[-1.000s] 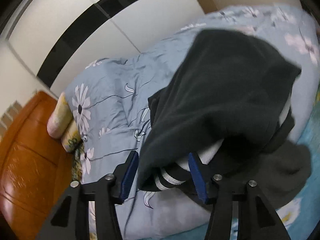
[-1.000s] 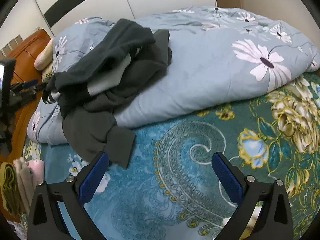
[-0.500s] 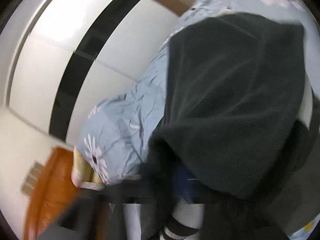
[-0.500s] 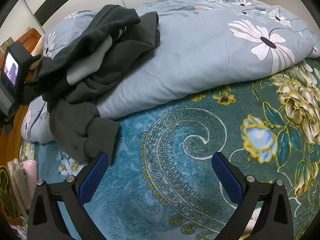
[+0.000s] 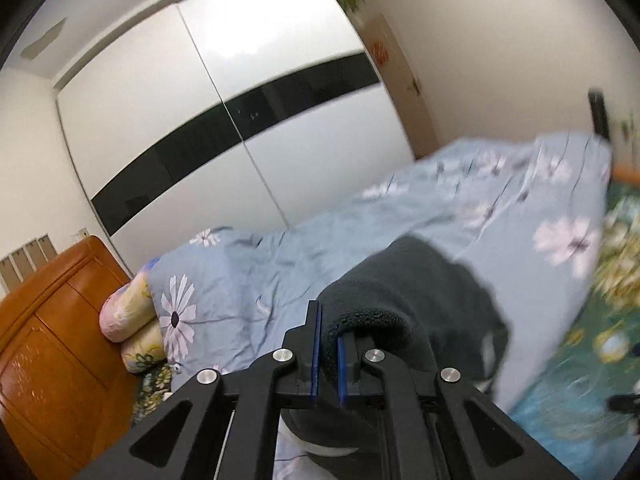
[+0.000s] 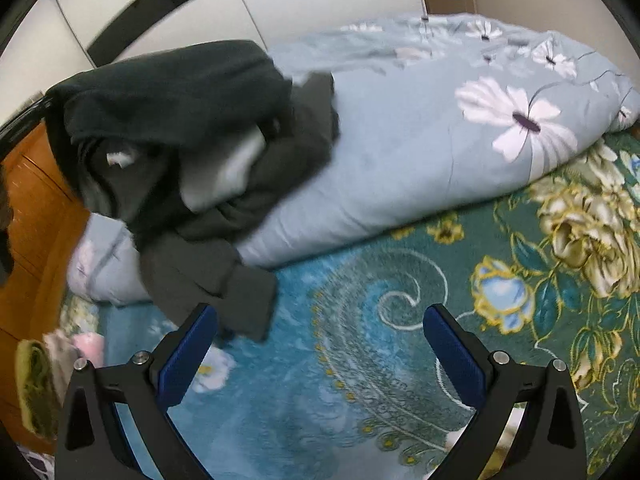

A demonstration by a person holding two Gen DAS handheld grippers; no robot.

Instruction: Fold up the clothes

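Open teal bedspread (image 6: 360, 360) lies ahead — the rolled blue quilt (image 6: 420, 160) and dark garment heap (image 6: 192, 140) block beyond.

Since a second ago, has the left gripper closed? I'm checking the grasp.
Yes. The left gripper has shut on the dark fleece garment and tilted up toward the wardrobe.

The bed's teal floral sheet (image 6: 360, 380) carries a rolled blue quilt (image 6: 420, 152) (daisy-printed), dark clothes (image 6: 192, 128) heaped on it.
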